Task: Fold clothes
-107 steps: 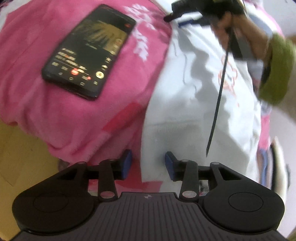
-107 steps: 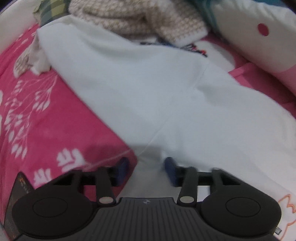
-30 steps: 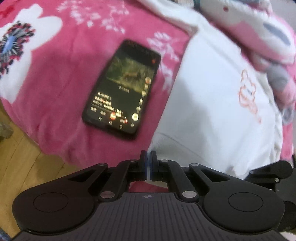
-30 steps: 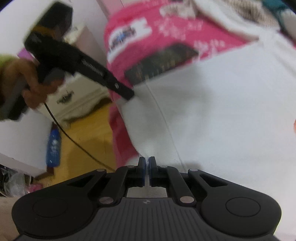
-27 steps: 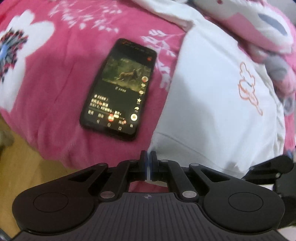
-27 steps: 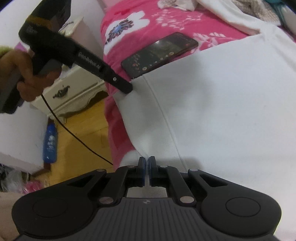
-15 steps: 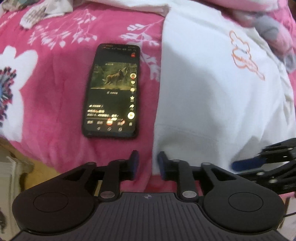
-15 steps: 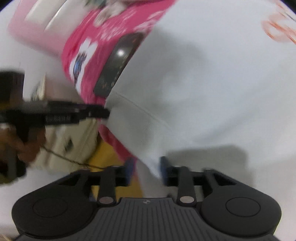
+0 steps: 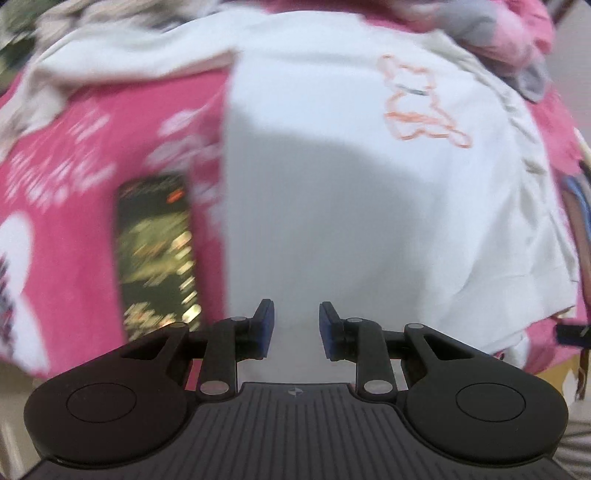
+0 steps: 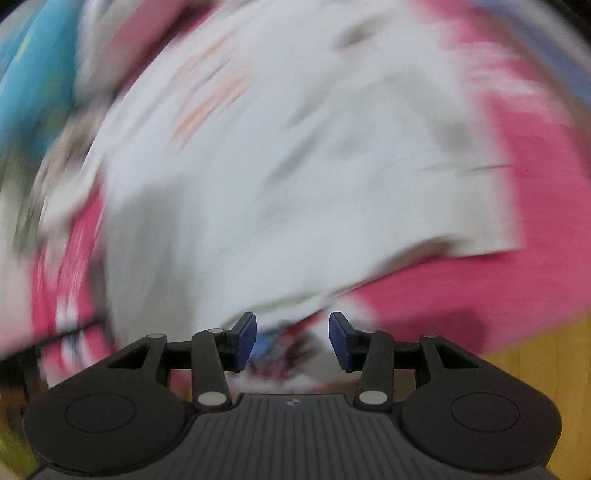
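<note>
A white garment [image 9: 332, 192] with an orange outline drawing [image 9: 421, 103] lies spread on a pink blanket [image 9: 74, 155]. My left gripper [image 9: 296, 325] stands open just above the garment's near hem, its blue pads apart with nothing pinched. In the right wrist view the same white garment [image 10: 288, 177] fills the blurred picture. My right gripper [image 10: 291, 336] is open over the garment's near edge, where the pink blanket [image 10: 517, 258] shows beneath.
A black phone [image 9: 157, 251] with a lit screen lies on the blanket left of the garment. More clothes and pillows are heaped at the far side [image 9: 110, 22]. Yellow wooden floor [image 10: 535, 354] shows past the bed edge.
Both grippers were shut on the garment's hem a second ago and have since opened and let it go. Both views have swung, and the right one is blurred by fast motion.
</note>
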